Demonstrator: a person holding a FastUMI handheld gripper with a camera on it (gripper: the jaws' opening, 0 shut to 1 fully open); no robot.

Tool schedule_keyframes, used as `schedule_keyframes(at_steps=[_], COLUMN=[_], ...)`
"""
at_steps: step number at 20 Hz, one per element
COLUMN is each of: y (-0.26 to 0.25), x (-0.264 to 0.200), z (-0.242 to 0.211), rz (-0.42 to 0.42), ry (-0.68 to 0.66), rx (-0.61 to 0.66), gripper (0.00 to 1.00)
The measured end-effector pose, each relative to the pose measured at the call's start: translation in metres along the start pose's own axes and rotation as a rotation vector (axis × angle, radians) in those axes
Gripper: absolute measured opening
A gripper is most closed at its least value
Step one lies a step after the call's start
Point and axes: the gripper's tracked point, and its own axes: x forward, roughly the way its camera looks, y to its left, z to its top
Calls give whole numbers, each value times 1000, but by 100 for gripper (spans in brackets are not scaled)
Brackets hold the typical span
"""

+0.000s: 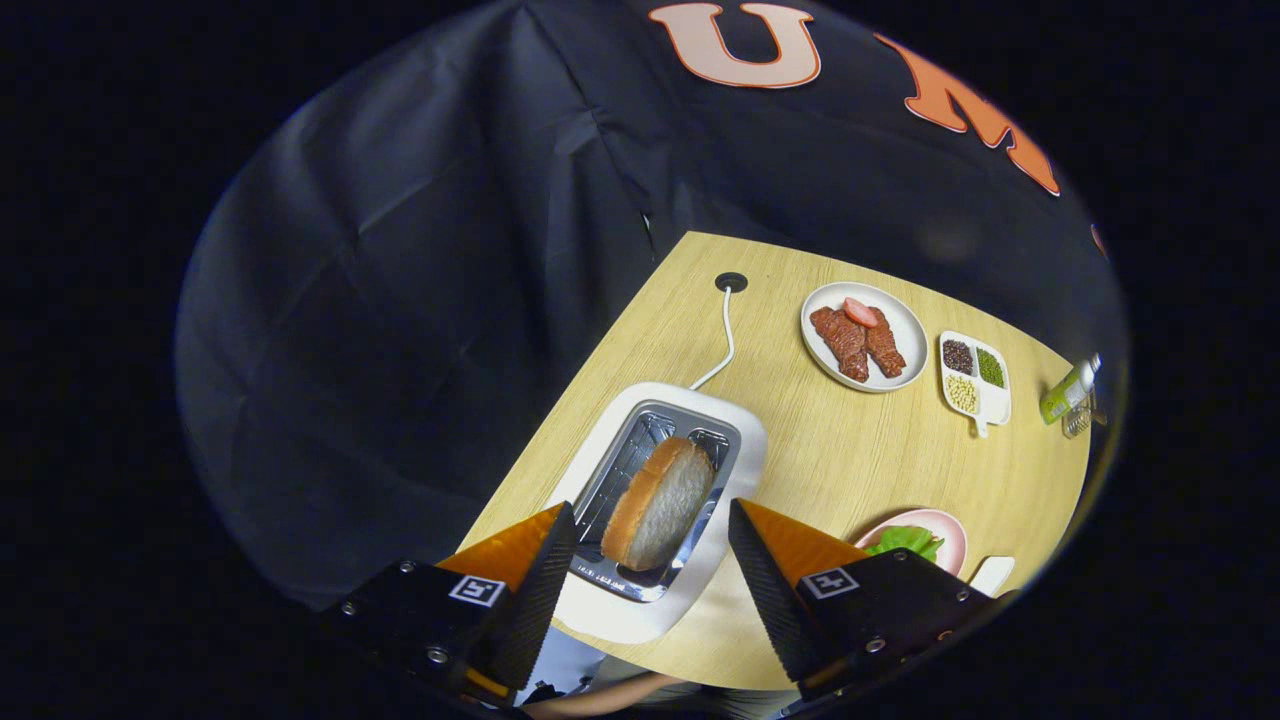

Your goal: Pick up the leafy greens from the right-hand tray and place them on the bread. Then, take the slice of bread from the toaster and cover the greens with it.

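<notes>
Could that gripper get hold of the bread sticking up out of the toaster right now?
Probably yes: the gripper is open, its fingers either side of the bread slice, which stands up out of the toaster with nothing across it.

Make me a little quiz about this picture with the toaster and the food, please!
1. True or false: the orange-and-black gripper is squeezing the tan bread slice.
2. What sits on the round pink plate? A) meat B) green leafy lettuce C) beans
3. Fill in: the bread slice stands in the white ______.

Key
1. False: the fingers are open, with the bread between them and untouched.
2. B, the lettuce.
3. toaster
</notes>
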Motion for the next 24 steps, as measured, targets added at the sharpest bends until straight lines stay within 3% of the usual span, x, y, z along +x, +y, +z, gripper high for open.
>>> schedule_keyframes(at_steps=[4,6,8,11,13,17,24], y=[-5,-8,-16,-18,-16,-13,-28], x=[14,16,21,24,25,15,-30], z=[-3,-7,-8,-10,-9,-1,9], rz=[-53,-63,-91,-104,-84,-38,76], ry=[38,61,67,70,70,44,-40], rx=[49,68,63,86,112,123,194], gripper=[83,74,62,30,21,15,15])
